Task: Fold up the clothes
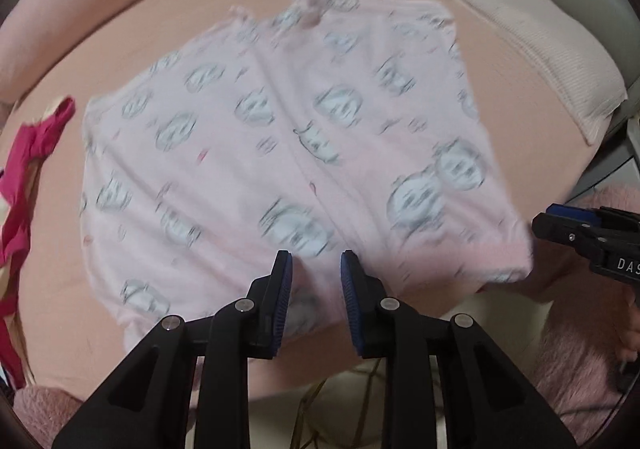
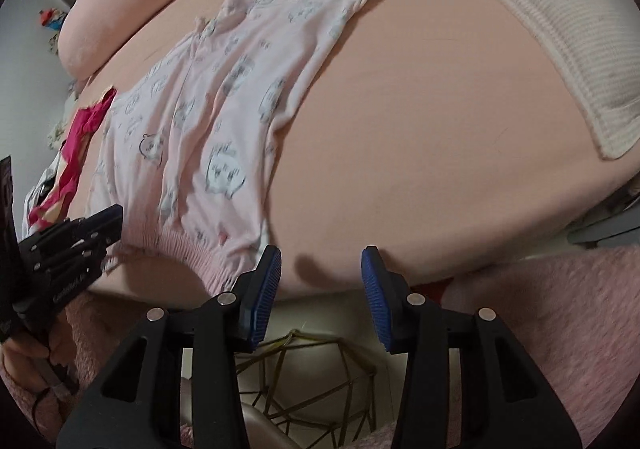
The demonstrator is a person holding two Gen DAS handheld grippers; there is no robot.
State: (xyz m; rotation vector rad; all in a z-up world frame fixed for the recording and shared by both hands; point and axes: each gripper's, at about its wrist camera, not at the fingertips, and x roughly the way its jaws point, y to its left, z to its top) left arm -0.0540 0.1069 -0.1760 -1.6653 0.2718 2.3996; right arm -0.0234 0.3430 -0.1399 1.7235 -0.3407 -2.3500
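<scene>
We see the pink printed pyjama trousers spread flat across the middle of the bed, no fold yet made, by our reading. The left hand-held gripper, jaws apart and gripping nothing, hangs over the waistband at lower centre; the right hand-held gripper, jaws apart and empty, sits off the trousers' right edge. Bare sheet fills the right of the frame; a magenta garment crowds the left edge.

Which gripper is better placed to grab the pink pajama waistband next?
Probably left. The left gripper hangs open right over the pajama waistband; the right gripper is open over bare sheet beside it.
</scene>
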